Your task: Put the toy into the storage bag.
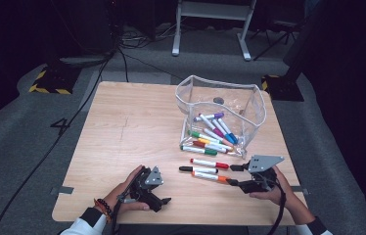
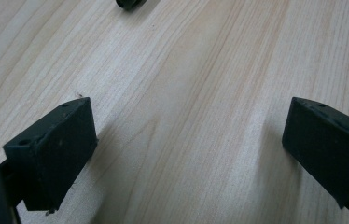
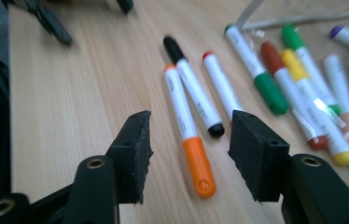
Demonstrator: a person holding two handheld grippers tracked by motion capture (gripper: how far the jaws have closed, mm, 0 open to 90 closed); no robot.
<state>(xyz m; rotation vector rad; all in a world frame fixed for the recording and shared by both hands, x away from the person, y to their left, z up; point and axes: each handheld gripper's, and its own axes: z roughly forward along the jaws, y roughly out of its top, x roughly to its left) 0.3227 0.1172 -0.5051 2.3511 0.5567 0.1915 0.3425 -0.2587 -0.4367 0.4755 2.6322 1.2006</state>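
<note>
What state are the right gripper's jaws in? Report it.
Open. The right gripper has its jaws apart either side of the orange-capped marker, with wood visible between pads and marker.

This looks like a lab or recording studio set up for filming, not a home. A small wooden table (image 1: 132, 127) stands alone on grey carpet (image 1: 19, 142), with darkness closing in along the top and both sides of the high view. Black cables (image 1: 122, 58) run across the floor at upper left, a black base with yellow-and-black hazard tape (image 1: 49, 81) sits at left and another (image 1: 276, 85) at right, and the white legs of a metal stand (image 1: 210, 29) rise at top centre; strips of grey tape (image 1: 62, 190) mark the table's near edge.
</note>
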